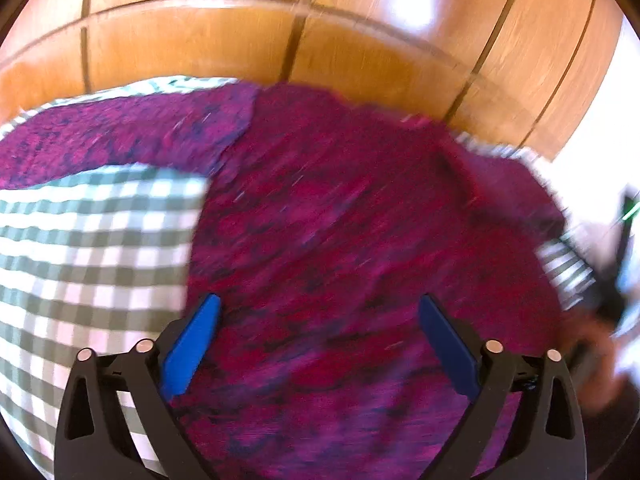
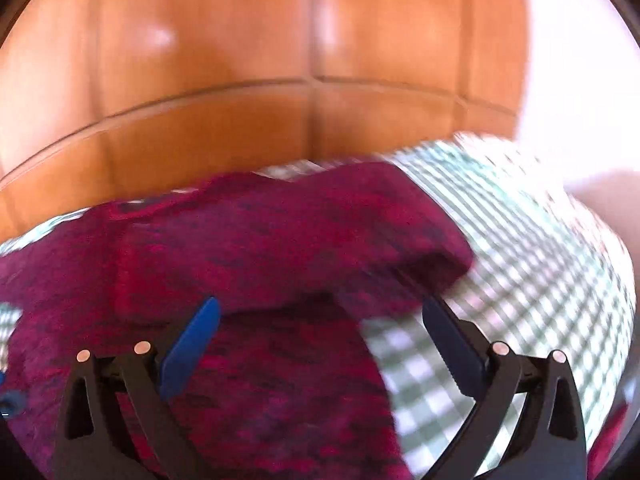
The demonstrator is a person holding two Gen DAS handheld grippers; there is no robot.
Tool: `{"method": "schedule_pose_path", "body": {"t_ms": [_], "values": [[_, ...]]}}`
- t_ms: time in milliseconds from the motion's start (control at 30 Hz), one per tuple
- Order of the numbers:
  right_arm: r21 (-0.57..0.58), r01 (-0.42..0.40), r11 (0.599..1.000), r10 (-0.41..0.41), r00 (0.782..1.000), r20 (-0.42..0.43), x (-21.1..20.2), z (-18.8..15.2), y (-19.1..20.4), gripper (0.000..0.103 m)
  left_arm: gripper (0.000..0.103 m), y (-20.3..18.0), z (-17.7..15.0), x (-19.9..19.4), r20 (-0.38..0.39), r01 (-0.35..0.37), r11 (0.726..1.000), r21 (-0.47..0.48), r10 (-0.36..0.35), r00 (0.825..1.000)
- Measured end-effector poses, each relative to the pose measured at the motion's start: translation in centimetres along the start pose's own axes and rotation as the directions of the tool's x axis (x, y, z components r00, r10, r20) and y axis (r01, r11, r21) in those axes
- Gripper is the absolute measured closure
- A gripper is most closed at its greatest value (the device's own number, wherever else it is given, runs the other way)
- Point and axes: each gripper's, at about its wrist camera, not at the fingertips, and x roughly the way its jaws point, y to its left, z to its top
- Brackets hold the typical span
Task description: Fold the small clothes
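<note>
One soft knit, both grippers wide

One magenta knit garment (image 1: pixel 352 220) lies on the checked cloth (image 1: pixel 88 240), a sleeve folded across. Left gripper (image 1: pixel 318 354) and right gripper (image 2: pixel 320 354) hover spread wide, empty. It looks light, limp, grippy; pinch hems or sleeve edges.

The magenta garment (image 1: pixel 360 220) spreads over most of the checked surface (image 1: pixel 88 240), and in the right wrist view a folded-over flap (image 2: pixel 320 240) humps up just ahead of the right claw (image 2: pixel 320 320), whose jaws stand wide with nothing between them. Bare checked cloth lies free to the left of the garment in the left wrist view and to its right in the right wrist view (image 2: pixel 520 260). Behind the surface a wooden panelled wall (image 1: pixel 280 40) closes off the far side, and the left claw (image 1: pixel 320 308) hangs wide apart over the garment, gripping nothing.
</note>
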Motion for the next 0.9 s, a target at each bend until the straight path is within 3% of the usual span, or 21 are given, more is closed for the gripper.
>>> {"method": "schedule_pose_path", "body": {"t_ms": [100,200,300,467,533,667,733,800,900], "values": [[0.119,0.039,0.992,-0.026,0.993,-0.111,2.5,-0.3,-2.6,0.002,0.014,-1.8,2.1,-0.9,0.019,0.092,0.996,-0.010,-0.092,0.996],[0.232,0.029,0.972,0.019,0.979,-0.203,4.7,-0.8,-4.7,0.002,0.020,-4.4,4.2,0.5,-0.009,0.135,0.991,0.010,-0.135,0.991],[0.269,-0.004,0.963,0.053,0.983,-0.173,4.6,-0.8,-5.3,0.002,0.021,-7.0,5.8,3.3,-0.041,0.162,0.986,0.028,-0.161,0.986],[0.315,-0.042,0.948,0.090,0.986,-0.138,4.4,-1.3,-6.6,0.002,0.036,-9.9,7.4,9.5,-0.132,0.174,0.985,-0.017,-0.175,0.976],[0.337,-0.058,0.940,0.103,0.987,-0.119,4.4,-1.4,-7.1,0.002,0.046,-10.7,7.8,11.2,-0.145,0.172,0.985,0.000,-0.170,0.975],[0.414,-0.058,0.909,0.095,0.993,-0.071,3.4,-1.9,-7.7,0.002,0.054,-12.1,8.2,13.6,-0.142,0.147,0.989,0.016,-0.143,0.979],[0.464,-0.056,0.884,0.090,0.995,-0.050,3.2,-2.2,-8.7,0.002,0.072,-12.5,8.3,14.9,-0.179,0.111,0.993,0.047,-0.101,0.979],[0.485,-0.062,0.872,0.097,0.994,-0.046,3.3,-2.3,-9.1,0.003,0.083,-12.6,8.5,15.2,-0.193,0.114,0.990,0.085,-0.096,0.977],[0.480,-0.058,0.876,0.096,0.994,-0.055,3.4,-2.2,-9.1,0.002,0.090,-12.4,9.0,14.5,-0.185,0.110,0.987,0.117,-0.087,0.979]]}}
